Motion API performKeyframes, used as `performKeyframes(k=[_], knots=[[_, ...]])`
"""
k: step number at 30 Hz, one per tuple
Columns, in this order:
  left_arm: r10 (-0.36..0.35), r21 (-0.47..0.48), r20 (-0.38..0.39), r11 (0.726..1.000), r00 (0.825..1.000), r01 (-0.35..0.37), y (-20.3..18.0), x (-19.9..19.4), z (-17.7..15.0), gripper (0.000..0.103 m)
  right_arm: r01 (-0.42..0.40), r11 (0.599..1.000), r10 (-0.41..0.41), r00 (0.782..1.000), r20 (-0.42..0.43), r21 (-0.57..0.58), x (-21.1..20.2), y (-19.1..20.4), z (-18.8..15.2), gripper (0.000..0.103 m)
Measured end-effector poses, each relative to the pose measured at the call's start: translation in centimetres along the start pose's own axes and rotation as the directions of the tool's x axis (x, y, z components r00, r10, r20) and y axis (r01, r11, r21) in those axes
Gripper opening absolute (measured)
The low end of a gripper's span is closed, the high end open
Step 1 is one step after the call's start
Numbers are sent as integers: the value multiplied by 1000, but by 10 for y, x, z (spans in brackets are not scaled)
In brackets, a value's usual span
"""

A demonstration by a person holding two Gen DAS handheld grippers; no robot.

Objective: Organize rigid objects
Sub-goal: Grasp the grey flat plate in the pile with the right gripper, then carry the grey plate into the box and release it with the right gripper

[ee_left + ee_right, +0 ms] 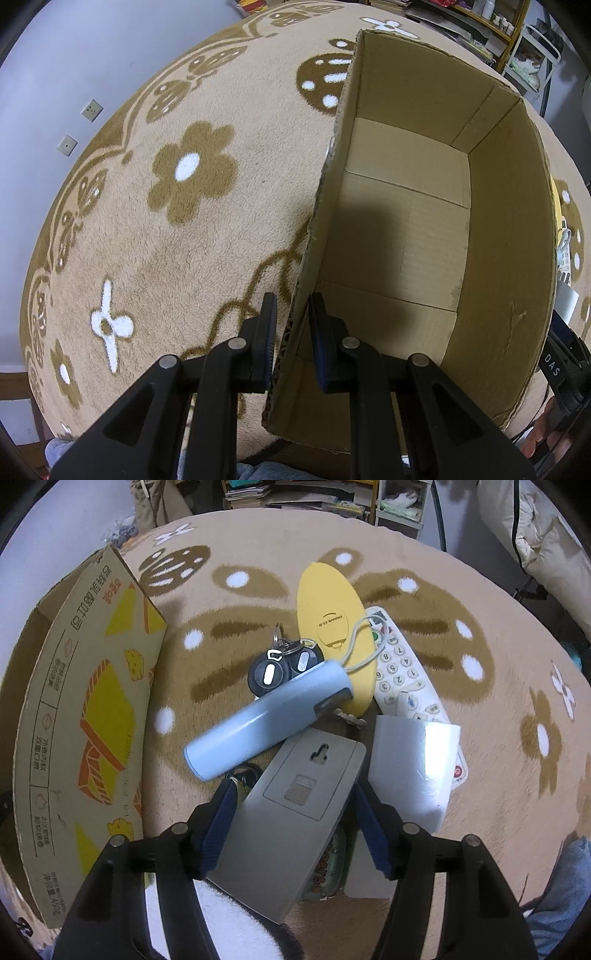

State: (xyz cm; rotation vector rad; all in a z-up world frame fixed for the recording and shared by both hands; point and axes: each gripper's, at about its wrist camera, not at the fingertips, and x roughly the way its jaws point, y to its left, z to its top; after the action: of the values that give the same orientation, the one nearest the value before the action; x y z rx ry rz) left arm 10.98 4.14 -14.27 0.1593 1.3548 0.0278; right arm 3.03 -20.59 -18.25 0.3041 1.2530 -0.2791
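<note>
My left tongs [291,332] straddle the near wall of an open brown cardboard box [406,206], one finger outside and one inside, narrowed close to the wall; I cannot tell whether the pads actually pinch it. The box sits on a tan fleece rug with brown flowers [192,177], and its inside looks empty. My right tongs [291,816] are closed around a flat grey plastic rectangular device with a keyhole slot [295,794], lifted a little above a pile lying just right of the box. In that pile are a pale blue cylindrical flask [266,720], black key fobs on a ring [280,668], a yellow oval plastic case [332,627], a white remote control with numbered buttons [402,672] and a glossy white box [410,771]. I judge the risks this way: the smooth grey slab could slip or swing from its edge grip, and if the left tongs hold loosely, the box may slide when the device drops in.
</note>
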Motion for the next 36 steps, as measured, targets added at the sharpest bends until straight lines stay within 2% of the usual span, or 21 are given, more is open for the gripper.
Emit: performKeyframes(k=[3, 8, 13, 14, 16, 17, 24, 27, 36], knots=[[2, 2, 0, 1000, 1000, -2, 0, 0, -1, 18, -13, 1000, 13, 999, -31, 4, 4, 2, -1, 66], [3, 2, 1, 1000, 1000, -3, 1, 0, -1, 18, -23, 1000, 23, 1000, -20, -2, -2, 1, -5, 58], [-1, -6, -1, 1000, 1000, 1, 2, 0, -1, 18, -82, 996, 83, 996, -27, 31, -10, -12, -8, 48], [0, -6, -1, 1000, 1000, 0, 1, 0, -1, 18, -102, 994, 103, 994, -29, 45, -11, -16, -8, 44], [0, -4, -1, 1000, 1000, -1, 1, 0, -1, 18, -164, 983, 168, 985, -43, 81, -12, -23, -6, 28], [-1, -4, -1, 1000, 1000, 1, 1, 0, -1, 18, -170, 981, 175, 983, -48, 90, -12, -26, -5, 25], [-8, -10, -2, 1000, 1000, 8, 3, 1, -1, 18, -226, 967, 234, 970, -64, 114, -11, -36, -2, 21], [-9, -12, -3, 1000, 1000, 9, 3, 1, -1, 18, -229, 966, 237, 970, -60, 118, -16, -43, -1, 16], [-13, -10, -2, 1000, 1000, 13, 4, 2, -1, 17, -216, 972, 218, 976, -10, 92, -38, -47, -2, 16]])
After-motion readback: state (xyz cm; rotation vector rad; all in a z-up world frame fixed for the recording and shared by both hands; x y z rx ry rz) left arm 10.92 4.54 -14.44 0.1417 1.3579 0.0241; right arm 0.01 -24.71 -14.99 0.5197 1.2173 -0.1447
